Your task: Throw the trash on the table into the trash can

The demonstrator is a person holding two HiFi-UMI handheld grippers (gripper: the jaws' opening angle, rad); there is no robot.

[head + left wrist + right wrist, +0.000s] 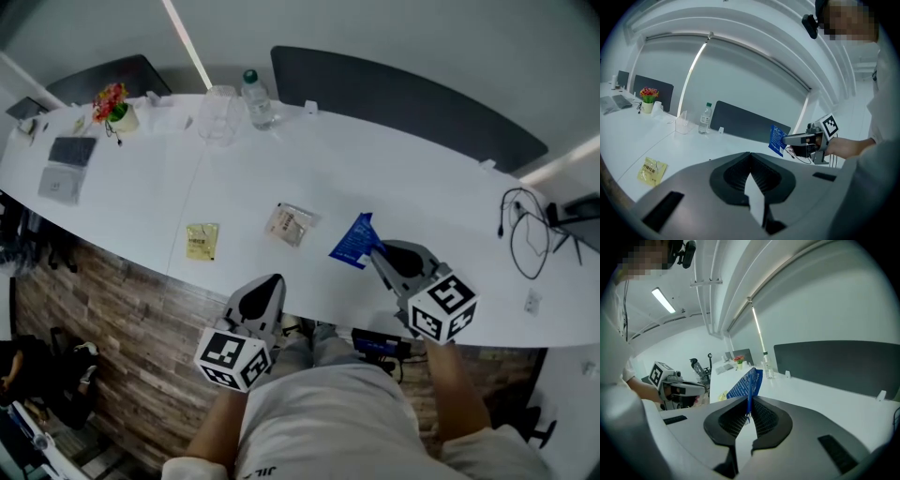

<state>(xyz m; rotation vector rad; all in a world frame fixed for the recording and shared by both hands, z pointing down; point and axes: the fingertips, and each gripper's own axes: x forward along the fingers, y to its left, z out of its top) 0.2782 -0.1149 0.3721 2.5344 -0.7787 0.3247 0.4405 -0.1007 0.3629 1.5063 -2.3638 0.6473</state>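
My right gripper is shut on a blue wrapper and holds it just above the white table, near the front edge. In the right gripper view the blue wrapper stands up edge-on from the closed jaws of my right gripper. A yellow packet and a pale clear packet lie flat on the table. My left gripper hovers at the table's front edge, shut and with nothing in it. From the left gripper view the blue wrapper and the yellow packet both show. No trash can is in view.
At the table's far side stand a water bottle, a clear box, a small flower pot and a notebook. Black cables lie at the right end. Dark chair backs line the far edge.
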